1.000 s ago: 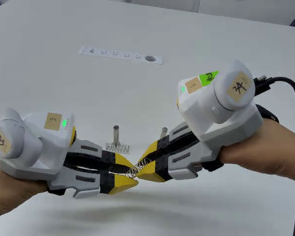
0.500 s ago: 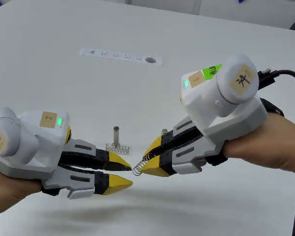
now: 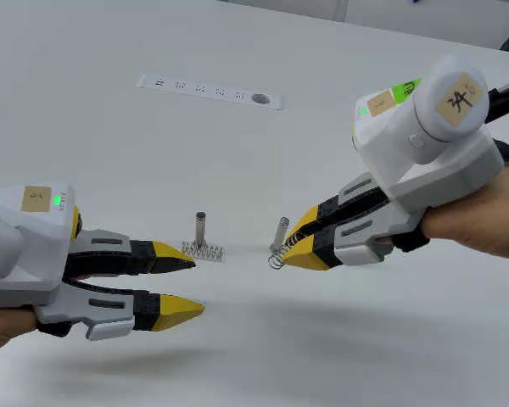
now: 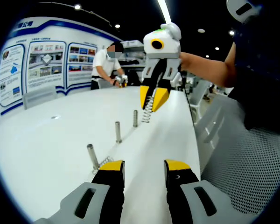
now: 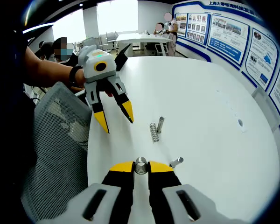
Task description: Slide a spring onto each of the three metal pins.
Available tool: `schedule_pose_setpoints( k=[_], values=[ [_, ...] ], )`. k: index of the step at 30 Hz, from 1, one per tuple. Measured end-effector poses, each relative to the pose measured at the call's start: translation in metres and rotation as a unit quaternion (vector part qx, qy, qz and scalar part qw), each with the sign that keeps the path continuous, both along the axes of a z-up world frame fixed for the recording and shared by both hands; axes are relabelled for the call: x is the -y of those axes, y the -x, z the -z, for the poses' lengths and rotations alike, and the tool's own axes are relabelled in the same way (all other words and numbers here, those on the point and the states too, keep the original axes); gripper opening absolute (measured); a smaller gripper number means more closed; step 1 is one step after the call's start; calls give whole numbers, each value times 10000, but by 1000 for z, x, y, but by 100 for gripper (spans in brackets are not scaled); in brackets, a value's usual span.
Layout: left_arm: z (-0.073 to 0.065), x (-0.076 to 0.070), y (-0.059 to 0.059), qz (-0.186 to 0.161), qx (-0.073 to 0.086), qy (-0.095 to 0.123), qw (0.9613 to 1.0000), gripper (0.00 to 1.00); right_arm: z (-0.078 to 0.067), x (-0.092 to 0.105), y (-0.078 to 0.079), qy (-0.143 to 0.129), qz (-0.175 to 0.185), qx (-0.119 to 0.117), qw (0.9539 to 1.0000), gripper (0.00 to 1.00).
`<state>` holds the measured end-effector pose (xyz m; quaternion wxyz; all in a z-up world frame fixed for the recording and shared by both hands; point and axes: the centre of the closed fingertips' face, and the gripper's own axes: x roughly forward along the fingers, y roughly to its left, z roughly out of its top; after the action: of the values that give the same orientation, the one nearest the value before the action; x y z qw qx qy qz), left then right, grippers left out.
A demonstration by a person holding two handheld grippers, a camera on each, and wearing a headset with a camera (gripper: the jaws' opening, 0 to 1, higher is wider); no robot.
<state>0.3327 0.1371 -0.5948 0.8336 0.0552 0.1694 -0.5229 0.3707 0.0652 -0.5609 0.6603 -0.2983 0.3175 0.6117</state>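
- The left gripper [image 3: 195, 286] hovers over the near left of the desk [image 3: 85, 153]. Its jaws are spread and hold nothing.
- Just right of it, the left pin [image 3: 200, 227] stands upright and bare. A loose spring [image 3: 204, 251] lies flat on the desk at its foot, so this pin has not been fitted.
- Further right, the middle pin [image 3: 282, 231] also carries nothing. The held spring [image 3: 280, 253] hangs just beside it with its lower end near the pin's base, not over its top.
- The right gripper [image 3: 295, 248] reaches in from the right with its jaws pressed together on the upper end of that held spring. In the right gripper view the coil sits squarely between the yellow tips.
- In the left gripper view the pins form a row leading away to the right, and the third pin [image 4: 135, 118] at the far end looks bare too.
- My judgement is that none of the three pins is finished. The first fitting is only being lined up and all three remain to do. I count two springs, one pinched and one lying loose.
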Motion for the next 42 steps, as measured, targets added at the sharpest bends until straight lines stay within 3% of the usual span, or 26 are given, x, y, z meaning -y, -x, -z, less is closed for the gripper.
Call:
schedule_pose_setpoints(
  k=[10,15,27,42],
  values=[
    [1,-14,-1,-311,-34,97,9995,40,-7,6,-25,314,102,263,9991,12],
    [1,-14,1,-367,-28,111,9993,42,-6,8,-38,551,94,406,9976,12],
    [1,-13,0,-411,12,29,9992,47,2,3,-62,803,-15,507,9955,12],
    [5,-22,0,-621,-31,11,9981,53,18,-3,-68,1076,-196,453,9930,12]
  ],
)
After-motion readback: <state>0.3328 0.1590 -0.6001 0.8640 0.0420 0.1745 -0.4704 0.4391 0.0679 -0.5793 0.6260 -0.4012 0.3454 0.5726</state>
